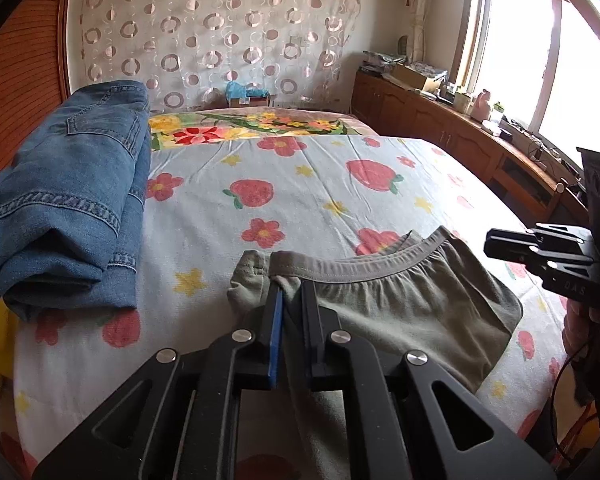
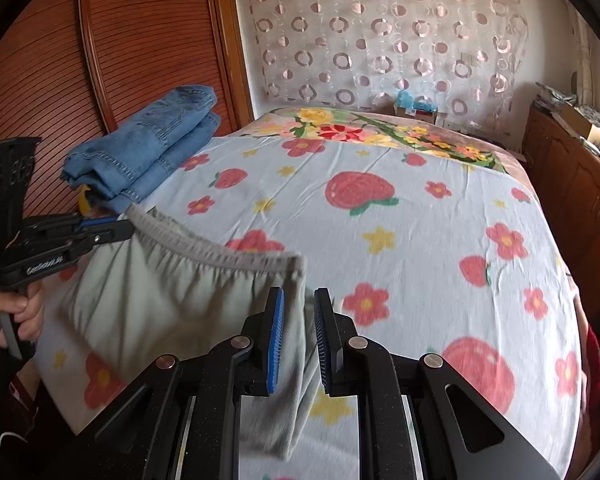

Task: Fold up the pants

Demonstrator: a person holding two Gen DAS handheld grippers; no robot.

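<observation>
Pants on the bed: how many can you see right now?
2. The grey-green pants lie at the near edge, waistband held by the left tongs. Folded blue jeans sit at the left side. Others may lie out of view.

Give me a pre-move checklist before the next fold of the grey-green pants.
1. Left claw shut on the waistband of the grey-green pants: ok.
2. Right claw gripping the pants: not ok; it is open, with the cloth edge loose between its fingers.
3. Waistband taut between the claws: not ok, it sags.
4. Pant legs lying flat: cannot tell, hidden below the claws.
5. Folded jeans apart from the pants: ok.
6. Bedsheet beyond the waistband free for the fold: ok.
</observation>
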